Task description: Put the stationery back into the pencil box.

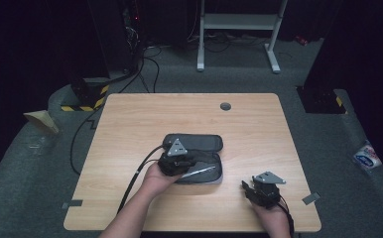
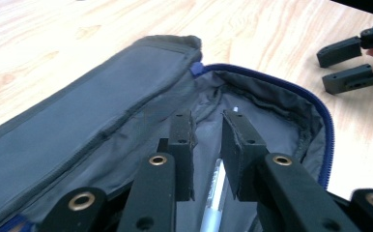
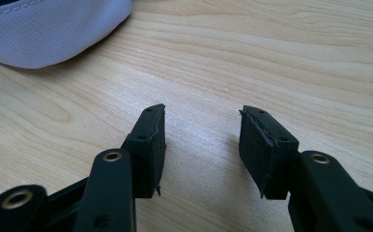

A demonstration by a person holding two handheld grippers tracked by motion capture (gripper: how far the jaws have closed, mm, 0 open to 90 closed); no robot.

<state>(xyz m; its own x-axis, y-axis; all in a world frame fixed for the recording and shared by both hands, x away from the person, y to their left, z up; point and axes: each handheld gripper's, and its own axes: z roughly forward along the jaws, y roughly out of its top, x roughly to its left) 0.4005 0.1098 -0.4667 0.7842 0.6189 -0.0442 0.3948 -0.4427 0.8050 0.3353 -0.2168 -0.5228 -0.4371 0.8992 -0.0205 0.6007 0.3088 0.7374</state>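
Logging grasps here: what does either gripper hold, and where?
Nothing. The left gripper stands open over the pen inside the case; the right gripper is open over bare table.

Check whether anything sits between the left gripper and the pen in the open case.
Nothing visible does. The left gripper hangs inside the open case, its jaws apart on either side of the pen, which lies bare on the grey lining.

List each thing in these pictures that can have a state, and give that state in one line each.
Case: unzipped, lid folded back flat on the table.
Pen: lying inside the case, under the left jaws.
Left gripper: jaws slightly apart, gripping nothing.
Right gripper: open, empty, over bare table.
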